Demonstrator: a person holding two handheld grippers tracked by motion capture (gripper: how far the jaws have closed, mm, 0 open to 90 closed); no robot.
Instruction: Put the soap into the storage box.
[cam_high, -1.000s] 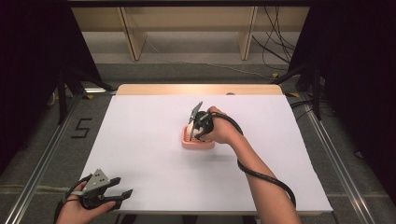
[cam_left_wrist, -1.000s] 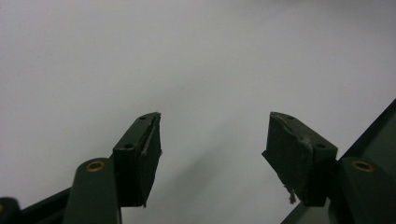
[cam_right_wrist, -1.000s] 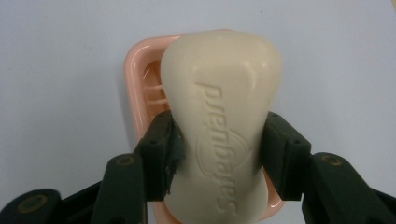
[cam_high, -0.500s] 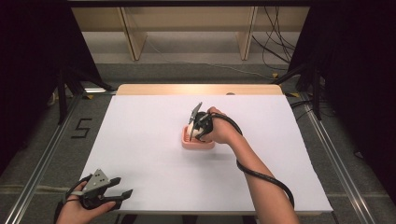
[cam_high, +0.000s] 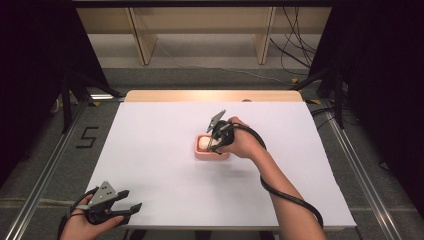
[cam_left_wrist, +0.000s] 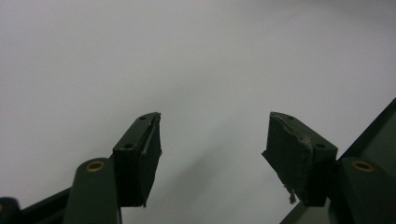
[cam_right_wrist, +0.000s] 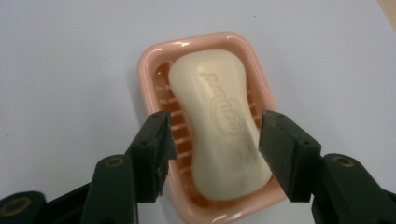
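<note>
Soap bar (cam_right_wrist: 222, 126), cream-coloured w/ raised lettering, lies lengthwise in a pink soap dish (cam_right_wrist: 150, 56) near the middle of the white counter (cam_high: 150, 150). Dish has a ribbed floor; soap sits inside the rim.

Right hand-held gripper (cam_right_wrist: 215, 140) is over the dish, jaws spread, one on each side of the soap; left one above the ribs, right one just beside the soap's edge. Can't tell if either touches. Not grasping. In the high view the right hand (cam_high: 245, 142) holds it at the dish, cable trailing back along the forearm.

Left hand-held gripper (cam_high: 122, 209) at counter's near-left corner, well apart from dish, jaws released w/ nothing between them.
</note>
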